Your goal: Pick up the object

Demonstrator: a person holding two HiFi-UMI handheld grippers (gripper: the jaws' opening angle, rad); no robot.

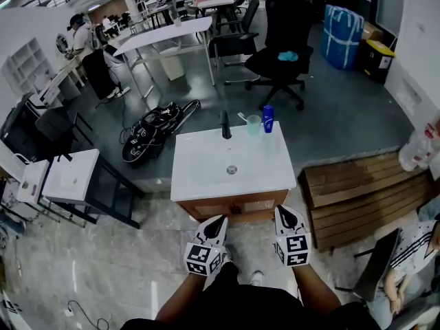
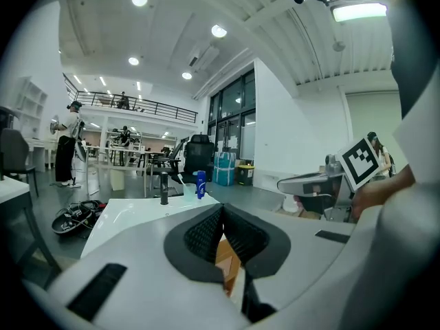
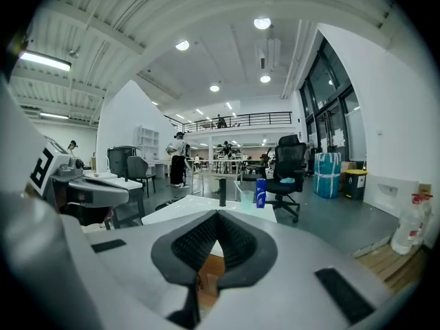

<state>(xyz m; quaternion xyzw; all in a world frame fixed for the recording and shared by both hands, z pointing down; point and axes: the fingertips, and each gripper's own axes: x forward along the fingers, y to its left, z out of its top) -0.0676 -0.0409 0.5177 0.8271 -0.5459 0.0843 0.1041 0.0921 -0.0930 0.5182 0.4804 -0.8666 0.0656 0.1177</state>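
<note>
Blue bottle (image 1: 268,118): upright at the far right corner of the white basin top (image 1: 199,177), well apart from both grippers, which hang at the near edge; nothing touches it.
Bottle relative to grippers: far of them and between their two lines, closer to the right one's line; in the left gripper view it (image 2: 200,184) shows left of the jaw tips, in the right gripper view (image 3: 260,192) right of them.
Left gripper (image 1: 221,218): jaws pressed together at the tips with nothing between them (image 2: 221,208); it points toward the far side, over the near edge of the wooden cabinet (image 1: 240,207).
Faucet (image 1: 225,124): black, upright at the far edge of the basin top, left of the cup.
Drain (image 1: 232,170): in the middle of the basin, between the faucet and the grippers.
Cup (image 1: 254,124): clear, with a toothbrush leaning in it, just left of the bottle.
Right gripper (image 1: 280,210): jaws pressed together, empty (image 3: 217,214), at the near right corner of the basin top and level with the left one.
Office chair (image 1: 285,33): black, on the floor far beyond the bottle.
</note>
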